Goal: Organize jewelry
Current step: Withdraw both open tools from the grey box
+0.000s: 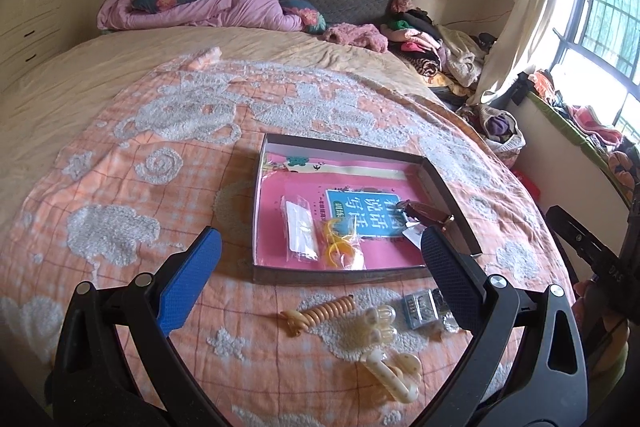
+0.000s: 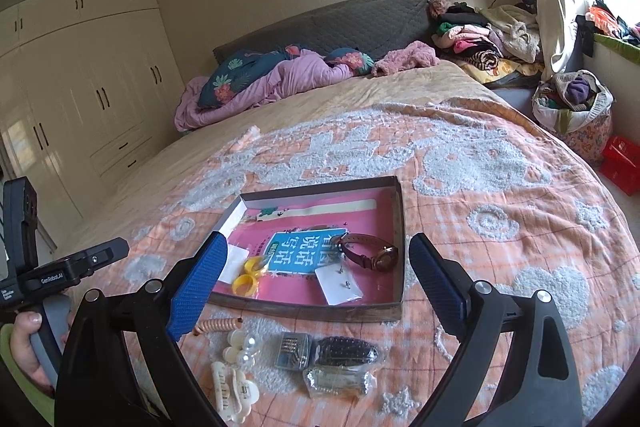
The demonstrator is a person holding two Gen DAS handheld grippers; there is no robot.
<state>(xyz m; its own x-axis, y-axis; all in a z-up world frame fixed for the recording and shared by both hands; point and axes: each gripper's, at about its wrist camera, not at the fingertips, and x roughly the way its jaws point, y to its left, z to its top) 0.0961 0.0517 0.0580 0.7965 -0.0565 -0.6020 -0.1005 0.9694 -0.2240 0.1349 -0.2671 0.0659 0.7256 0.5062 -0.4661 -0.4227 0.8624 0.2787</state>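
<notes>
A shallow box [image 1: 340, 275] [image 2: 312, 309] with a pink lining lies on the bed. Inside are a brown-strap watch [image 1: 430, 213] [image 2: 370, 253], yellow rings [image 1: 338, 245] [image 2: 246, 277], a clear packet [image 1: 300, 231] and a white earring card [image 2: 338, 285]. In front of the box lie a beige spiral hair tie [image 1: 320, 311] [image 2: 216, 326], pearl claw clips [image 1: 380, 323] [image 2: 240, 347], a cream clip [image 1: 394, 373] [image 2: 232, 389] and small bagged pieces [image 1: 420, 309] [image 2: 340, 363]. My left gripper [image 1: 320, 275] and right gripper [image 2: 320, 287] both hover open above these loose items, holding nothing.
The orange and white tufted blanket [image 1: 160, 187] covers the near bed. Purple bedding and pillows [image 2: 260, 83] lie at the headboard; piled clothes [image 2: 480, 39] and a full bag [image 2: 572, 107] sit at the right. A hand [image 2: 28, 343] holds the other gripper's handle at far left.
</notes>
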